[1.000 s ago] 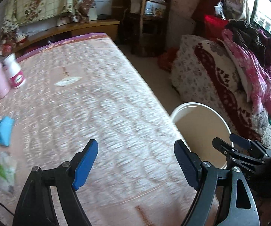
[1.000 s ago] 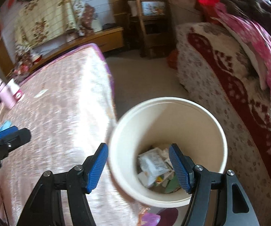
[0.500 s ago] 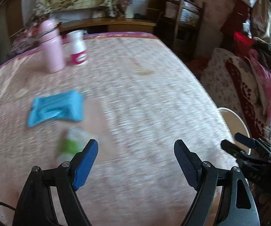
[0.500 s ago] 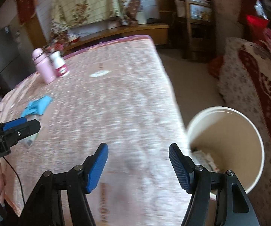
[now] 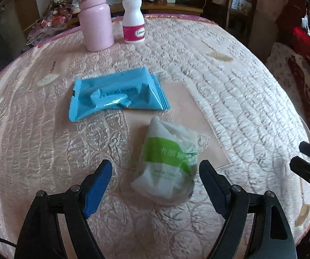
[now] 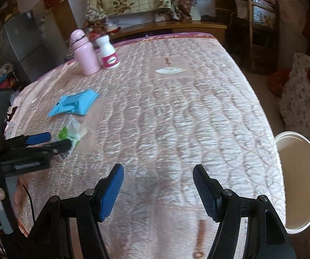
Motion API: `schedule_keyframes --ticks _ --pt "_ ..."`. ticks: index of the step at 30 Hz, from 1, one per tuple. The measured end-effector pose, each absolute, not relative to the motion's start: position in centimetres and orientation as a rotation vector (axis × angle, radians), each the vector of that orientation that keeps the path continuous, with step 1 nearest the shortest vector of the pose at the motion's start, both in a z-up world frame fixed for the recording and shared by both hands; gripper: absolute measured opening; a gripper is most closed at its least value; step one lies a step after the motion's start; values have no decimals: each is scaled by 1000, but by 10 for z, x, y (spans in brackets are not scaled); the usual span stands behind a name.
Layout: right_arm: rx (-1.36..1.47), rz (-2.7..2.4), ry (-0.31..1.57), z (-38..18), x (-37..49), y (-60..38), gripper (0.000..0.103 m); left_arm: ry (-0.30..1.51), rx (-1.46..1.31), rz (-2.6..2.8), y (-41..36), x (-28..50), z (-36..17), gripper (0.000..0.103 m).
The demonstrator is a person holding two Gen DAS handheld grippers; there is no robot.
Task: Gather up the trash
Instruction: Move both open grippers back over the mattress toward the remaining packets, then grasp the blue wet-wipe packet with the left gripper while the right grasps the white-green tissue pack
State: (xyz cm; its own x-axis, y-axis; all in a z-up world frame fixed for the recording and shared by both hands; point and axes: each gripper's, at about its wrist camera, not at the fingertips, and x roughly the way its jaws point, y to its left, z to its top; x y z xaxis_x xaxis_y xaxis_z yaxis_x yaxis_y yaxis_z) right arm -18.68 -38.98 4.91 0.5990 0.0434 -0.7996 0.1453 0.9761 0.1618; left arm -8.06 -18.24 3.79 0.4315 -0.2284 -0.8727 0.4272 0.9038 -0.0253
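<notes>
A crumpled white and green wrapper (image 5: 169,161) lies on the pink quilted bed, right ahead of my left gripper (image 5: 155,176), whose open jaws frame its near end without touching it. A blue wrapper (image 5: 116,96) lies flat just beyond. The right wrist view shows the same white and green wrapper (image 6: 73,132) and blue wrapper (image 6: 75,103) at far left, with the left gripper (image 6: 51,141) over the first. My right gripper (image 6: 158,187) hangs open and empty over the bare quilt. The cream trash bucket (image 6: 301,161) stands on the floor at the bed's right edge.
A pink flask (image 5: 95,17) and a white bottle with a pink label (image 5: 133,21) stand at the bed's far side. A sofa piled with blankets (image 6: 306,99) lies to the right across a strip of floor. A wooden shelf (image 6: 256,21) stands at the back.
Both grippers swung left, away from the bucket and over the bed. The left one came down close over the white and green wrapper. Both stayed open.
</notes>
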Motion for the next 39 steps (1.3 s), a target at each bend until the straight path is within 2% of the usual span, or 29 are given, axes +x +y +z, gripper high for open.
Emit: schedule_keyframes --ticks 10,18,24,29,31,39 --pt "206 -12 954 45 -164 -366 70 1004 128 -448 -146 -64 62 83" --pt "231 78 990 34 -141 -329 70 985 68 -268 -118 36 71 83" --pt "228 97 1009 31 -131 -312 70 1059 107 -167 -123 102 41 83" --pt "235 124 1009 32 -124 -302 70 1084 157 -245 -116 68 33 83" --pt "241 134 1004 32 -118 -296 75 1078 165 -262 -104 48 35 83" --pt "301 149 994 30 -98 -264 75 1056 36 -257 -56 13 51 83"
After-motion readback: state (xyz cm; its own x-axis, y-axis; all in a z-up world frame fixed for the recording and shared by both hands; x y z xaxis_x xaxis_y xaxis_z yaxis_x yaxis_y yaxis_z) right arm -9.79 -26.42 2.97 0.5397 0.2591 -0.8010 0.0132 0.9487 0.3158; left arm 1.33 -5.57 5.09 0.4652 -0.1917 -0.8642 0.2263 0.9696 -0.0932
